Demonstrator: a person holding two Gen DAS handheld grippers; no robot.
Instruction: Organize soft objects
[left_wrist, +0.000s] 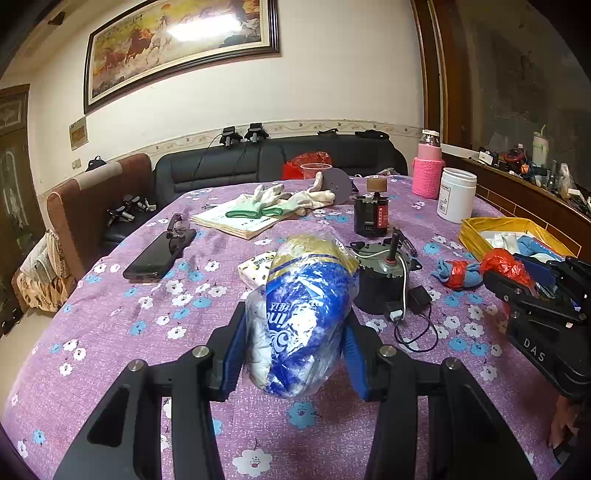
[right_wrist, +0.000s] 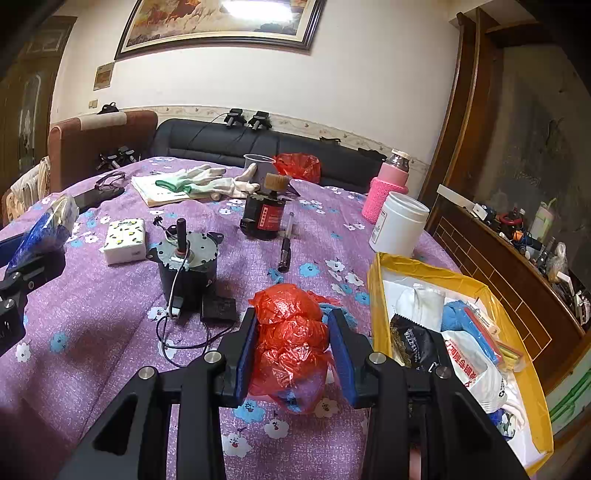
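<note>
My left gripper (left_wrist: 295, 332) is shut on a blue, white and gold plastic pack of soft paper (left_wrist: 306, 291), whose far end points away over the purple flowered tablecloth (left_wrist: 147, 332). In the right wrist view this pack (right_wrist: 44, 229) shows at the far left in the left gripper (right_wrist: 22, 258). My right gripper (right_wrist: 293, 321) is shut on a crumpled red plastic bag (right_wrist: 288, 306). A blue cloth (right_wrist: 332, 306) lies just behind it. The left wrist view shows the red bag (left_wrist: 506, 264) and the right gripper (left_wrist: 517, 291) beside the yellow box (left_wrist: 476, 230).
The yellow-lined box (right_wrist: 376, 295) at right holds several soft packets and cloths. A motor with wires (right_wrist: 188, 266), a tissue pack (right_wrist: 123, 240), gloves on a booklet (right_wrist: 199, 177), a black cylinder (right_wrist: 264, 218), a white jar (right_wrist: 399, 225), a pink bottle (right_wrist: 388, 184) and a phone (left_wrist: 159, 254) crowd the table.
</note>
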